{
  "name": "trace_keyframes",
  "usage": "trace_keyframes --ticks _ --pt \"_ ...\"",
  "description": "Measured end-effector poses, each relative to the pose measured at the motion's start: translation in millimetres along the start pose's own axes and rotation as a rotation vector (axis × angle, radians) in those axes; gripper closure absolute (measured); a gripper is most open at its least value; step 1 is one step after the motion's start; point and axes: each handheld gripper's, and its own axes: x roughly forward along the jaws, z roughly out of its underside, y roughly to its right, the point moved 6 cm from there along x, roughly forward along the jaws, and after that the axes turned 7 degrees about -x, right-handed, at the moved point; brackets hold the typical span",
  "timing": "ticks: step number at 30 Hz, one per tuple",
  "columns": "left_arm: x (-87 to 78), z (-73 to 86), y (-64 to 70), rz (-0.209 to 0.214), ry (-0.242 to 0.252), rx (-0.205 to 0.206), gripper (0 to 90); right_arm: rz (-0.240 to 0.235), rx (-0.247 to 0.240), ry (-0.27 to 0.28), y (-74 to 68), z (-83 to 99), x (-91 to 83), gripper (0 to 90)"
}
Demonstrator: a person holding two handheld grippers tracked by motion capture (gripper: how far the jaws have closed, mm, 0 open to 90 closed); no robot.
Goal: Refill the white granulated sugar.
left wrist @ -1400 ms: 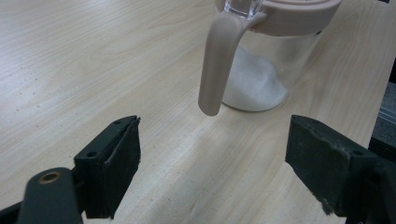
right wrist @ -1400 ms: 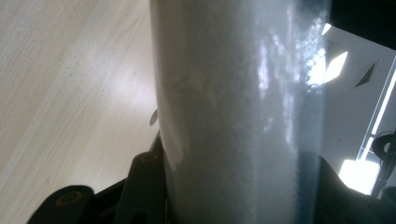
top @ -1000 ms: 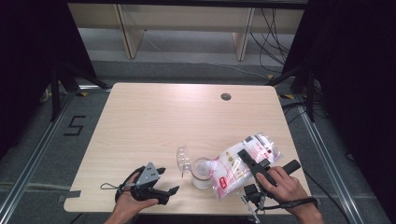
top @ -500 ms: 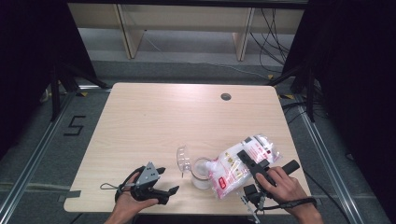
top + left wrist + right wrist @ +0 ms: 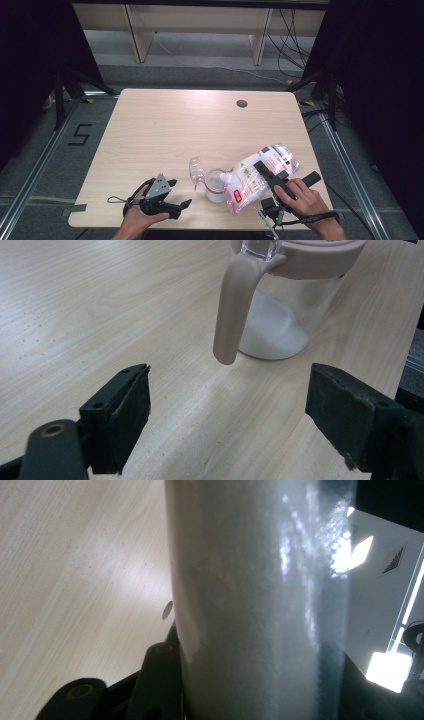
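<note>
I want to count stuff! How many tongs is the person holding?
2. The left tongs rest open on the table's near edge beside the clear jar; the right tongs clamp the bag of white powder tilted over it.

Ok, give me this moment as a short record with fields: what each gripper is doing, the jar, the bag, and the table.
left gripper: jaws open, holding nothing, beside the jar
right gripper: jaws shut on the bag, tilting it toward the jar
bag: clear plastic, red print, white powder inside, mouth at the jar
jar: clear, pinkish rim and latch, some white powder in the bottom, lid flipped open
table: light wood
</note>
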Motion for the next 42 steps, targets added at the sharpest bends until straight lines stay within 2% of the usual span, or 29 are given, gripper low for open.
trace_keyframes --ticks 2,3,5,10,12,18,19,21,30,32,34,35,39,42 --pt "-0.1 0.0 0.0 0.0 0.0 0.0 17.7 0.007 -0.012 0.006 1.4 -0.2 0.2 65.8" --pt "-0.3 -0.1 -0.2 -0.006 0.001 0.0 17.7 -0.001 0.005 -0.003 -0.2 0.4 -0.5 65.8" --pt "-0.9 0.1 -1.5 -0.013 -0.006 0.01 17.7 -0.001 0.004 -0.003 -0.1 0.5 -0.6 65.8" --pt "-0.4 -0.4 -0.6 -0.006 0.004 0.002 17.7 0.0 0.003 0.001 0.3 0.2 -0.4 65.9" --pt "-0.4 -0.2 -0.4 -0.008 0.002 -0.001 17.7 -0.004 -0.012 0.005 0.3 0.0 0.1 65.9" --pt "-0.4 -0.2 -0.3 -0.008 0.003 -0.002 17.7 -0.008 0.004 -0.002 -1.9 0.0 0.5 66.0" --pt "-0.6 -0.2 -0.7 -0.01 0.0 0.003 17.7 -0.003 0.012 0.01 -3.0 -0.4 2.2 66.0" --pt "0.0 0.0 -0.1 -0.002 0.001 -0.002 17.7 -0.013 -0.005 0.002 -2.7 0.7 2.1 66.0" --pt "0.7 0.1 0.5 -0.002 0.006 -0.01 17.7 -0.01 0.011 -0.002 -5.6 4.1 4.1 66.1" --pt "0.6 -0.3 0.4 -0.002 0.008 -0.009 17.7 -0.025 0.003 -0.008 -5.7 4.4 3.8 66.2" --pt "0.2 0.0 -0.4 -0.003 0.002 0.001 17.7 -0.025 0.003 -0.006 -5.7 4.2 3.9 66.2" --pt "0.4 0.1 -0.6 -0.003 0.001 0.001 17.7 -0.01 0.011 0.0 -5.9 3.9 4.3 66.2" --pt "0.3 0.0 -0.2 -0.004 0.002 -0.001 17.7 -0.018 0.0 0.004 -4.1 2.8 3.2 66.3" --pt "0.1 -0.1 -0.7 -0.004 0.001 0.006 17.7 -0.018 0.009 -0.001 -3.3 2.1 1.7 66.3"
